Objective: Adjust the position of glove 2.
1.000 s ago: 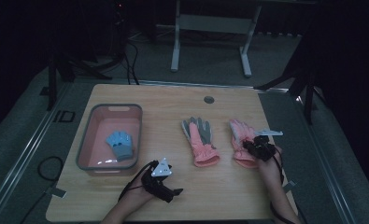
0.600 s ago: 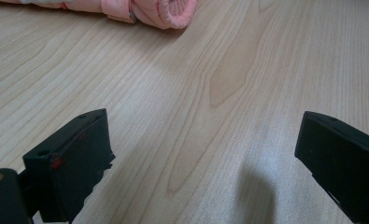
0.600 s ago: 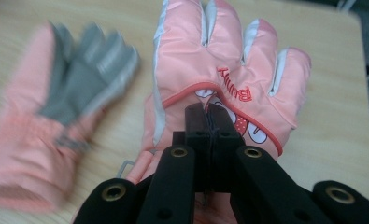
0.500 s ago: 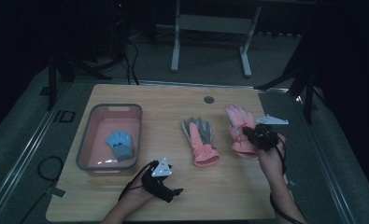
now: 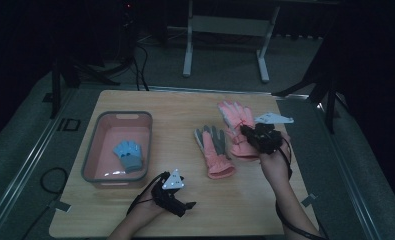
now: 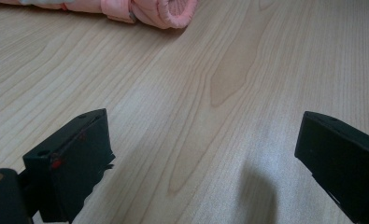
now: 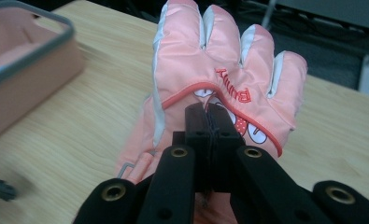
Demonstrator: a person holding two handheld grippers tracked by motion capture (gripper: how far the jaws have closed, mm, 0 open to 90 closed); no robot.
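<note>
A light wooden table (image 5: 185,107) carries everything, with a dim floor and a metal stand behind it. On its left part sits a pink rectangular tub with a grey rim (image 5: 87,150); inside it lies a single small blue glove with a grey cuff (image 5: 129,154), and the rest of the tub floor is bare. Right of centre a pink ski glove with a grey palm (image 5: 214,151) lies flat, fingers pointing away from the person and its cuff toward them. Just to its right is a second pink glove (image 5: 233,118), gripped by the right gripper (image 5: 252,135); in the right gripper view the jaws are clenched together on the back of this glove (image 7: 229,70), which stands up with its fingers spread, though whether its cuff touches the table is hard to tell. Red stitched lettering on it reads "BUNNY", above part of a white cartoon face. The left gripper (image 5: 177,205) rests low near the table's front edge, its jaws spread wide apart over bare wood with nothing between them.
</note>
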